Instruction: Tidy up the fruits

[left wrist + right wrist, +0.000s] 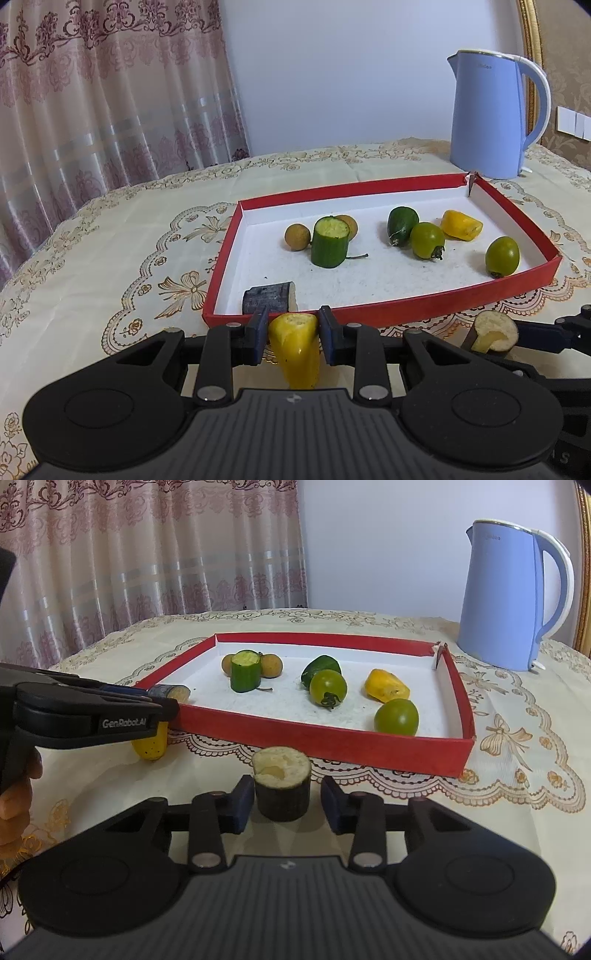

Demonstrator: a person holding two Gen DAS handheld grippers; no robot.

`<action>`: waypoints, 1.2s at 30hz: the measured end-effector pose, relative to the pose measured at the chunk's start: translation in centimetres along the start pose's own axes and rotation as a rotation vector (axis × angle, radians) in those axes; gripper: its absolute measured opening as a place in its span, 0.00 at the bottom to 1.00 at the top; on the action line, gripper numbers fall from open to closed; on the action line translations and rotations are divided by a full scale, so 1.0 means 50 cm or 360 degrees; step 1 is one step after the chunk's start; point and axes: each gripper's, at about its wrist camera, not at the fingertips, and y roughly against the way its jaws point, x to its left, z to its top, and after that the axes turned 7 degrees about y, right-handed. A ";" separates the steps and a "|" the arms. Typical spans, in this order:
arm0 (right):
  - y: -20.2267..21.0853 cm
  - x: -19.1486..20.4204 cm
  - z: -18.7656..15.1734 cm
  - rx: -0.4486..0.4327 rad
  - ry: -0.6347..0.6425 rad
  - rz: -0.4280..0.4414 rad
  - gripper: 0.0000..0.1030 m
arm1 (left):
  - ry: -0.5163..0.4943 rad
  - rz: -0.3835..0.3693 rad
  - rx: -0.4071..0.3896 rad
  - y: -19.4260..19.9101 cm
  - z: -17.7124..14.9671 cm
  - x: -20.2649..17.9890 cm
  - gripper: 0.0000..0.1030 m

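Between the right gripper's (287,800) spread pads: dark cut stump (283,783), upright, ungripped; red tray (325,743) just ahead.

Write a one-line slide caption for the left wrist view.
Left gripper clamps a yellow fruit piece before the red tray of sorted fruits, blue kettle behind.

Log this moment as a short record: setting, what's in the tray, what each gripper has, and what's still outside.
setting: table with patterned cloth, blue kettle behind
tray: red box holding two green tomatoes, cucumber pieces, two longans, a yellow piece, a dark-skinned chunk
left gripper: jaws closed on yellow pepper piece
right gripper: jaws around dark-skinned cut piece, right pad apart from it
outside tray: both of these pieces
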 end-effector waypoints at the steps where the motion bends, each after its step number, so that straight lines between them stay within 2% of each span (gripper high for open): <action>1: 0.000 -0.001 0.000 0.0000 -0.0001 0.0004 0.34 | 0.0001 -0.0010 -0.0001 0.003 -0.002 0.003 0.28; 9: 0.000 0.000 0.000 0.0000 0.0001 0.0006 0.32 | 0.0141 -0.0090 0.0008 0.032 0.014 0.075 0.26; 11: 0.000 -0.001 0.000 0.0001 -0.0001 0.0008 0.32 | 0.0173 -0.0095 -0.0025 0.042 0.028 0.090 0.14; 16: -0.001 0.000 0.000 0.0003 0.0000 0.0007 0.32 | 0.0174 -0.0129 -0.0120 0.058 0.063 0.096 0.14; 20: -0.003 0.001 0.001 0.0007 -0.0005 0.0012 0.32 | 0.0174 -0.0152 -0.0101 0.055 0.072 0.103 0.14; 22: -0.003 0.000 0.001 0.0009 -0.0010 0.0017 0.32 | 0.0113 -0.0189 -0.0064 0.051 0.060 0.106 0.15; 24: -0.003 -0.002 0.000 0.0007 -0.0010 0.0017 0.33 | 0.0017 -0.0212 -0.0033 0.045 0.036 0.102 0.20; 26: -0.004 -0.001 0.000 0.0006 -0.0008 0.0015 0.33 | -0.0068 -0.0198 0.0002 0.033 0.006 0.097 0.38; 29: -0.004 -0.001 -0.001 0.0009 -0.0004 0.0014 0.33 | -0.0131 -0.0194 0.0050 0.014 -0.027 0.093 0.59; 33: -0.005 0.001 0.000 0.0015 0.0001 0.0009 0.33 | -0.0164 -0.0229 0.0034 0.004 -0.038 0.072 0.60; 36: -0.004 0.000 0.000 0.0012 0.0001 0.0008 0.33 | -0.0224 -0.0135 0.0041 -0.014 -0.043 0.048 0.59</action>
